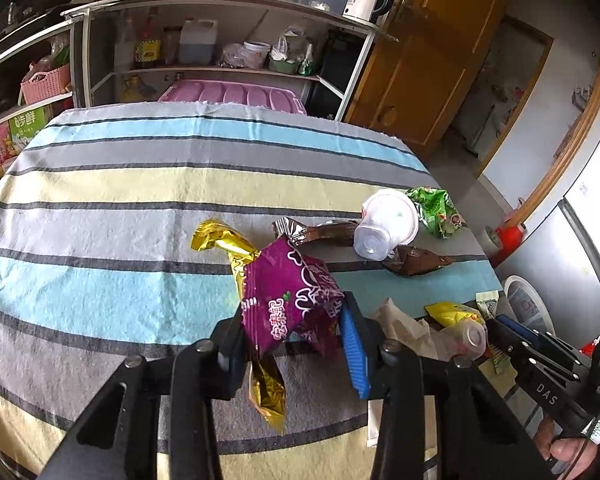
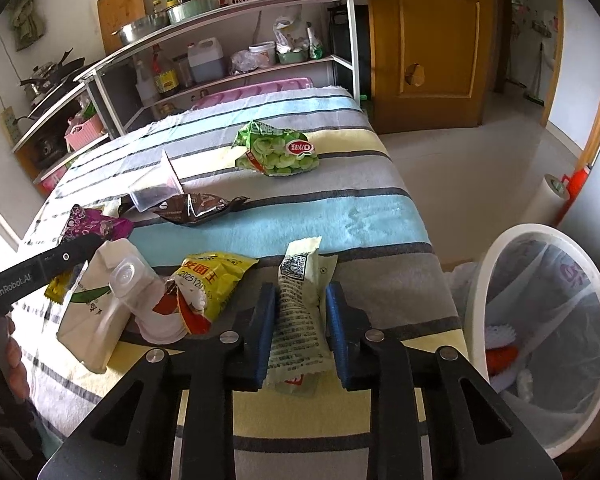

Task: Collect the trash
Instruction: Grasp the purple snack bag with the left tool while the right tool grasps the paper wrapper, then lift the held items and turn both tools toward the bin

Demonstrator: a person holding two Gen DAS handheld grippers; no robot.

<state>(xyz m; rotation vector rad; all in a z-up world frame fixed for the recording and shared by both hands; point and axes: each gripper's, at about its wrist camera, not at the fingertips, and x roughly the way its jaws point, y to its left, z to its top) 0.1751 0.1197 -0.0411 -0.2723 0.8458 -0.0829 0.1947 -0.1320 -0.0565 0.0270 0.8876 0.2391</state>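
My left gripper [image 1: 296, 320] is shut on a purple snack wrapper [image 1: 296, 300], held above the striped tablecloth [image 1: 120, 208]. A gold foil wrapper [image 1: 236, 256] lies under it. My right gripper [image 2: 300, 312] is shut on a pale green wrapper [image 2: 300, 304] with a QR code, near the table's right edge. A white bin [image 2: 540, 332] with a clear liner stands to its right, below the table. On the table lie a clear plastic cup [image 1: 384, 228], a brown wrapper [image 2: 196, 208], a green pea bag [image 2: 278, 152], a yellow packet [image 2: 208, 280] and a small cup [image 2: 140, 296] on paper.
A kitchen shelf rack [image 2: 228, 40] with bottles, bowls and pots stands behind the table. A wooden door [image 2: 424, 40] is at the far right. A red-capped roll [image 2: 568, 184] lies on the floor by the doorway. The left gripper's arm [image 2: 32, 272] reaches in from the left.
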